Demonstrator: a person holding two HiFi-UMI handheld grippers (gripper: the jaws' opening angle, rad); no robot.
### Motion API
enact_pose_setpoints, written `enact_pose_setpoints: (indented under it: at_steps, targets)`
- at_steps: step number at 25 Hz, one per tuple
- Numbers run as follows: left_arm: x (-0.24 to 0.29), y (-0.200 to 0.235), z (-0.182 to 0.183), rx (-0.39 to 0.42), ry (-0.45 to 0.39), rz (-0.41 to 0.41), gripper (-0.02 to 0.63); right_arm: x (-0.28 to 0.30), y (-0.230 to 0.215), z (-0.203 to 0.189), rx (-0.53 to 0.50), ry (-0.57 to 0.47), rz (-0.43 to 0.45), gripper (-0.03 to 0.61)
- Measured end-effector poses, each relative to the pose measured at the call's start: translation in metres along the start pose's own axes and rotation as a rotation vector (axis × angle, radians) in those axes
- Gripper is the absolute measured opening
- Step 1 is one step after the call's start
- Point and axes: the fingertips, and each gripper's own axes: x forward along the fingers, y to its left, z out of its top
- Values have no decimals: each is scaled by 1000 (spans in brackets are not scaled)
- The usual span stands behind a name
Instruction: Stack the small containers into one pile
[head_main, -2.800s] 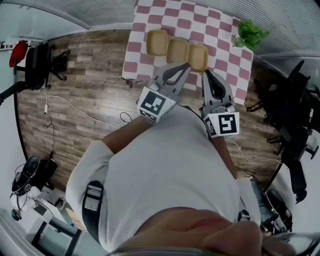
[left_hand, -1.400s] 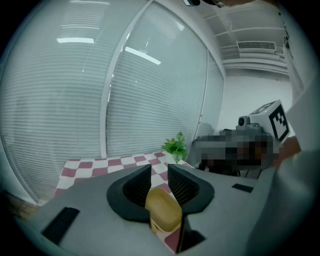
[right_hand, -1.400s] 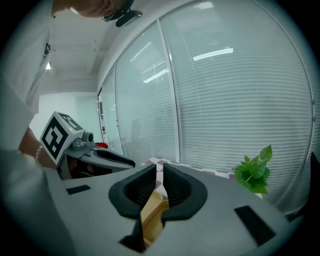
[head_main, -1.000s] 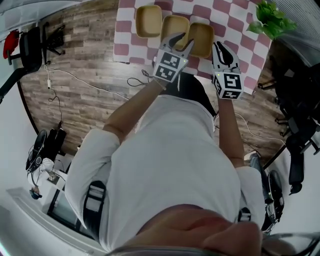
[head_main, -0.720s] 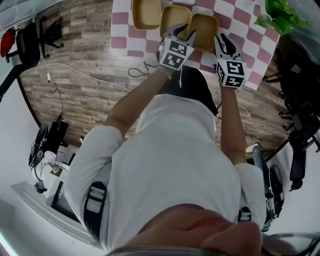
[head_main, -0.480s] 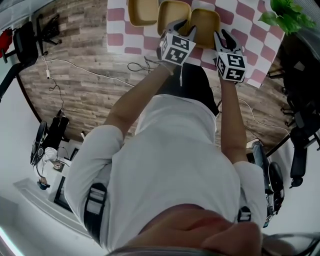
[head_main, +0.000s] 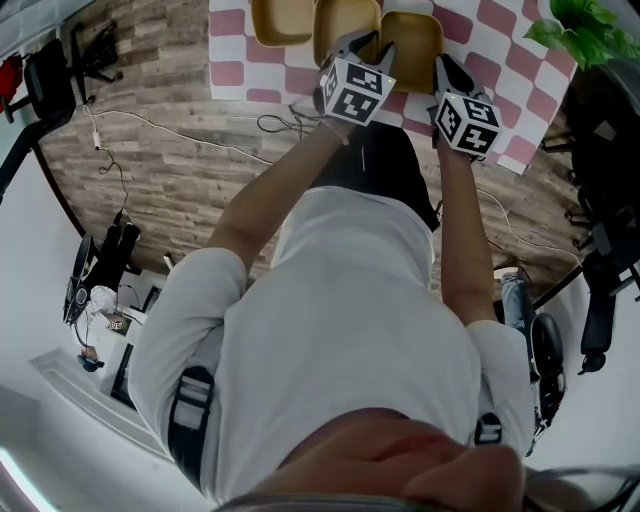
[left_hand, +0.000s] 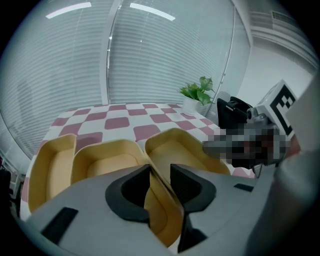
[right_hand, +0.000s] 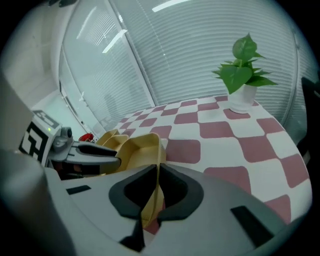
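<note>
Three small yellow containers stand in a row on the checkered table (head_main: 505, 40): left (head_main: 280, 18), middle (head_main: 342, 14) and right (head_main: 412, 36). My left gripper (head_main: 362, 44) reaches in where the middle and right ones meet. In the left gripper view its jaws (left_hand: 160, 172) are closed narrowly on a yellow wall that looks like the middle container's (left_hand: 107, 157) right side; the right container (left_hand: 177, 150) lies just beyond. My right gripper (head_main: 442, 64) (right_hand: 156, 172) is shut on the right container's (right_hand: 137, 147) right wall.
A potted green plant (head_main: 590, 25) (right_hand: 242, 70) stands at the table's far right corner. Office chairs (head_main: 605, 240) stand right of the table, another chair (head_main: 60, 70) at the far left. A cable (head_main: 150, 140) lies on the wood floor below the table edge.
Both grippers moved forward from short of the table edge onto the containers. The left jaws went from wide open to closed on a wall; the right jaws closed on the right container.
</note>
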Motion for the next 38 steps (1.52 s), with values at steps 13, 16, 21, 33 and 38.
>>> enact_pose_setpoints:
  at_steps: [13,16,21,33,38]
  targets:
    - [-28,-9,25,-27,-63,1,129,-37,8,37,342,-112,79,41]
    - [-39,-12,38,-28,-92,-5,129,-51,15,49,349,-136,96,41]
    - [-62,-17,57,-30,-139,-17,95,-74,29,68,313,-167,114,41]
    - [-116,-22,97,-41,-216,-9,74,-111,55,99,258,-218,143,41]
    - [-127,0,91,-75,-222,34,74,-98,76,102,223,-193,188,41]
